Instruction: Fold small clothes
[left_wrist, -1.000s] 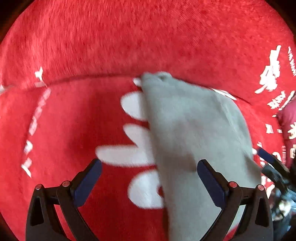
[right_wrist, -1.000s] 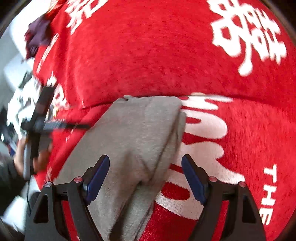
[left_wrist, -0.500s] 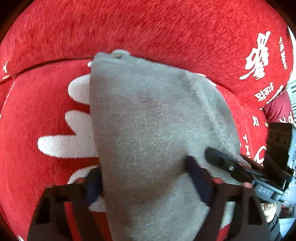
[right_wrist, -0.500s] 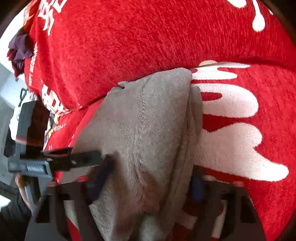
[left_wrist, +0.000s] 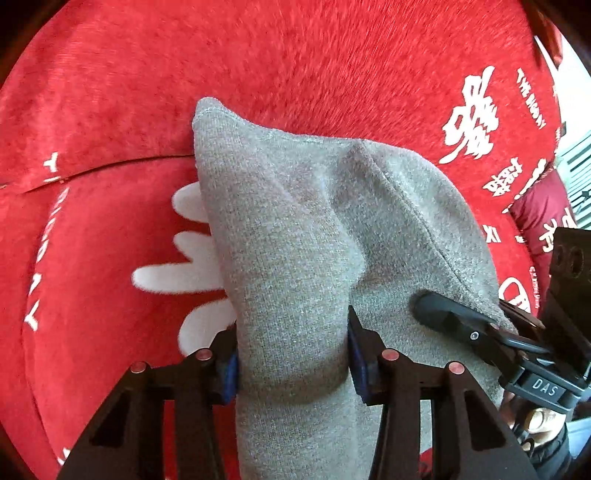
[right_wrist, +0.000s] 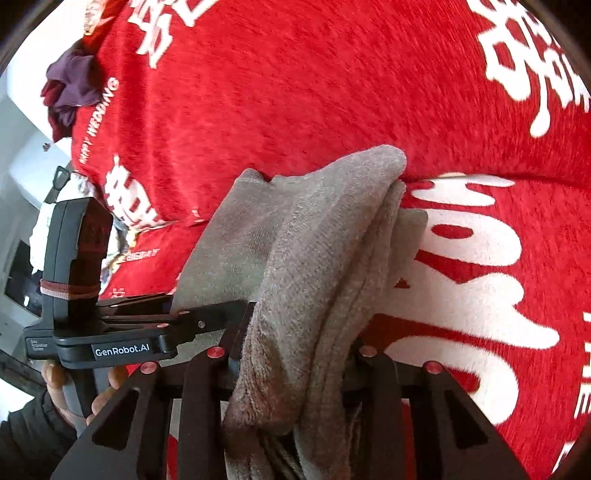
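Grey garment (left_wrist: 295, 258) between both grippers' fingers (left_wrist: 356, 350)

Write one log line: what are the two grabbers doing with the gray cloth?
left gripper: shut on gray cloth | right gripper: shut on gray cloth | cloth: bunched, over red sofa cover | fold: not finished

Left claw (left_wrist: 291, 354): black angular frame showing triangular cut-outs, red round screw heads along the top, blue pads (left_wrist: 357, 356) lining the fingers; side housing carrying white "GenRobot.AI" lettering. Right claw (right_wrist: 291, 354): matching black frame and red screws; body displaying a "DAS" label. Bare-skinned hand (right_wrist: 74, 387) showing beside a dark sleeve (right_wrist: 26, 439).
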